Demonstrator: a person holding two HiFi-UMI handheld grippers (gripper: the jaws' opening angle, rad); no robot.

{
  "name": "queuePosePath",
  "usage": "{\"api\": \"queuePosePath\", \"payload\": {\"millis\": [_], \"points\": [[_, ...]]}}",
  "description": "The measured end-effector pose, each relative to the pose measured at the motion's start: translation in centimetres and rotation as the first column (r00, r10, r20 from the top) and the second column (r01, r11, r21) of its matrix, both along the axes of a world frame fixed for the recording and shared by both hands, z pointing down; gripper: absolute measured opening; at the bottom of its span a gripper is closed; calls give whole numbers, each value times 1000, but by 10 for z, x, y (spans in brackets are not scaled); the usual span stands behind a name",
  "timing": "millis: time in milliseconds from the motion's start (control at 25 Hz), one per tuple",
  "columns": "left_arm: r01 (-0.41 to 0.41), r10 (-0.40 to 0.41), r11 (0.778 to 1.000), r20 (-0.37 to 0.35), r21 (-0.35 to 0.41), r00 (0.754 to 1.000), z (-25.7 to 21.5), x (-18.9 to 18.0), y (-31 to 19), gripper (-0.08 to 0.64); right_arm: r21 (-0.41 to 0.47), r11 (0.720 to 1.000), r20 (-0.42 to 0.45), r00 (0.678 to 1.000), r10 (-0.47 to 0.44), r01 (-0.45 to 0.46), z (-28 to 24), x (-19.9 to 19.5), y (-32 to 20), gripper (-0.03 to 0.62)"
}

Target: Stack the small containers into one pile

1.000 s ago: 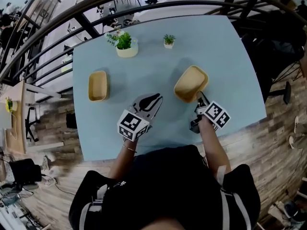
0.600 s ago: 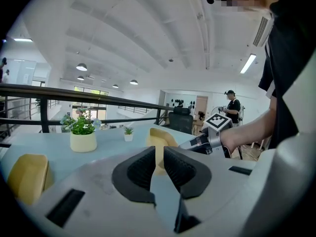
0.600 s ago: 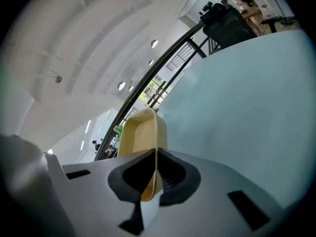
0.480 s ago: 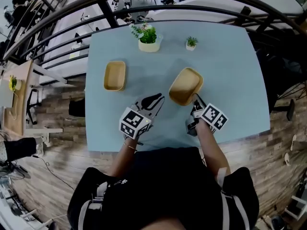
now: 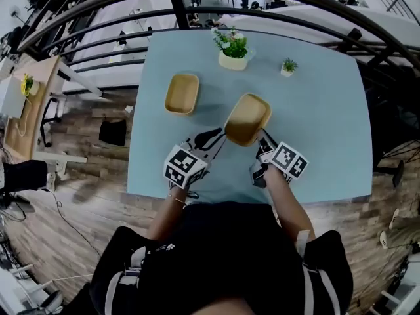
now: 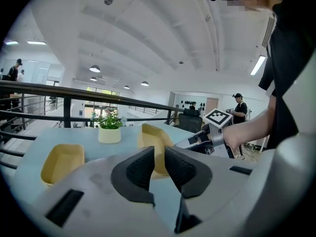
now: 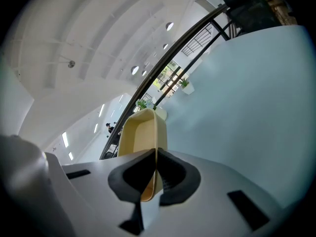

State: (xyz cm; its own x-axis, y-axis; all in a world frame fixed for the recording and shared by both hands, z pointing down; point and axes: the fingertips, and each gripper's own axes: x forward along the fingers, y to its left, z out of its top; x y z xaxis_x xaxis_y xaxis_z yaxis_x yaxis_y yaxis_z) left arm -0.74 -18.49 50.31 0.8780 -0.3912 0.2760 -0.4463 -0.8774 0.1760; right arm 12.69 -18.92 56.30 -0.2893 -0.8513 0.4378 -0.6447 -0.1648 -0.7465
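Nothing stacked yet: right tongs (image 5: 263,136) clamp lifted container (image 5: 247,117) rim, near resting container (image 5: 182,94); left tongs (image 6: 159,158) narrow, just been opening, empty.

table (image 5: 315,110): pale blue top, smooth, matt
held container (image 5: 247,118): tan, smooth, matt, plastic-looking
second container (image 5: 182,94), on table: same tan matt finish
floor (image 5: 85,195) beside table: wood planks
gripper pads (image 6: 140,169): black, ribbed, rubbery

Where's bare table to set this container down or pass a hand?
Widest free patch: the right side of the table, bordered by the small potted plant, the right edge and the held container in the right gripper. A smaller strip lies between the resting container and the near left edge. Crowded: the back centre by the large potted plant.
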Motion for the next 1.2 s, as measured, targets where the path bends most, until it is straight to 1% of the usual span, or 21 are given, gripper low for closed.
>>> {"api": "queuePosePath", "payload": {"millis": [120, 440, 560, 760, 880, 1200], "points": [[23, -23, 1000, 25, -15, 999, 7, -19, 0, 51, 5, 999, -1, 999, -41, 41, -2, -20, -7, 15], [93, -93, 996, 12, -1, 996, 0, -68, -16, 77, 13, 993, 5, 993, -117, 117, -9, -69, -26, 15], [104, -103, 995, 16, -14, 995, 3, -85, -21, 86, 16, 990, 3, 990, -143, 143, -12, -88, -34, 15], [92, -92, 995, 20, -26, 996, 7, -103, -25, 109, 28, 983, -6, 983, -182, 182, -18, -117, -48, 15], [93, -92, 995, 11, -43, 996, 11, -111, -29, 115, 40, 981, -5, 982, -191, 191, -21, -130, -57, 15], [69, -68, 997, 20, -45, 997, 16, -136, -43, 120, 47, 977, -17, 978, -209, 210, -25, -166, -79, 15]]}}
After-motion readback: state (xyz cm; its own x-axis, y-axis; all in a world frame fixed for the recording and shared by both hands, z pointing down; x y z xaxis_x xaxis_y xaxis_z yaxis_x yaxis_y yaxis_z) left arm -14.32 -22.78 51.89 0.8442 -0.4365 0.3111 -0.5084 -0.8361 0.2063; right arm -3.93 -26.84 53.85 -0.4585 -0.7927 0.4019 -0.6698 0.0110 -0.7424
